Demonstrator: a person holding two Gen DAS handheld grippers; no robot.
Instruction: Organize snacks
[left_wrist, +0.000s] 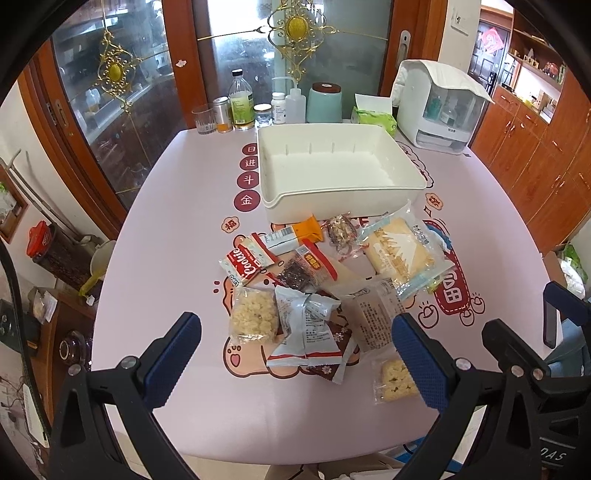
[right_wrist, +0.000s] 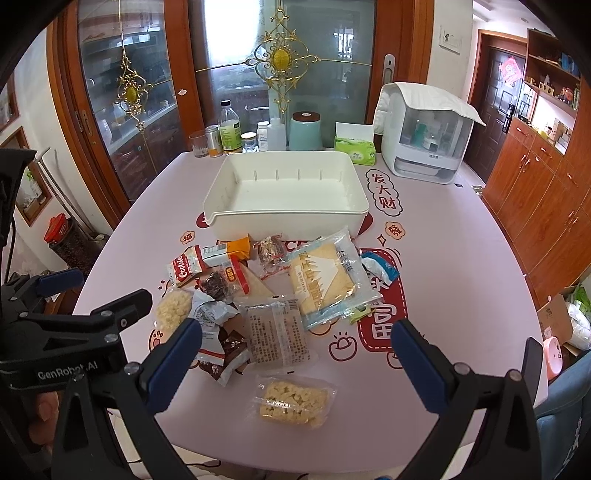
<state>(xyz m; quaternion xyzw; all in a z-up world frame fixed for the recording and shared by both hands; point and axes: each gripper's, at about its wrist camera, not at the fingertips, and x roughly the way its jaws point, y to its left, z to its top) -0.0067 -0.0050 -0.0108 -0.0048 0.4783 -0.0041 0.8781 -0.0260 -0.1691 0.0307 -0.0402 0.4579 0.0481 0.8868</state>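
Nearest the worktop (right_wrist: 461, 258) edge, in front of the white bin (right_wrist: 288, 221), both grippers hover above the snack pile with nothing held. Left gripper (left_wrist: 295, 354) fingers spread wide, right gripper (right_wrist: 295, 362) fingers spread wide too.

Closest to the right gripper: a rice puff bar (right_wrist: 291, 404) in clear crinkly wrap, lumpy and pale yellow, lying alone well short of the bin. Next toward the bin, a flat translucent packet (right_wrist: 277, 334) with printed text, partly over a brown wrapper (right_wrist: 227, 354) and a grey-white pouch (right_wrist: 210, 314). A second rice puff bar (left_wrist: 253, 317) sits on the pile's left side. Further on, a large square cracker pack (right_wrist: 325, 282), glossy film, stiff-looking. Then a red cookie pack (right_wrist: 183, 269), a dark striped packet (right_wrist: 221, 282), an orange carton (right_wrist: 240, 247) and a small twisted candy bag (right_wrist: 271, 253), these last two just beside the bin's front wall. Bin itself is hard smooth plastic, rectangular, empty, with slotted inner walls.

Risks, judging from the layout: film wrappers are slippery and overlap, so a pinch on one may drag or lift a neighbour. Puffed bars and the cracker look brittle; a hard squeeze could crush them. The two grippers sit close together and could bump. Bottles (right_wrist: 229, 129) and a glass (right_wrist: 199, 144) behind the bin could be knocked by an overshoot.
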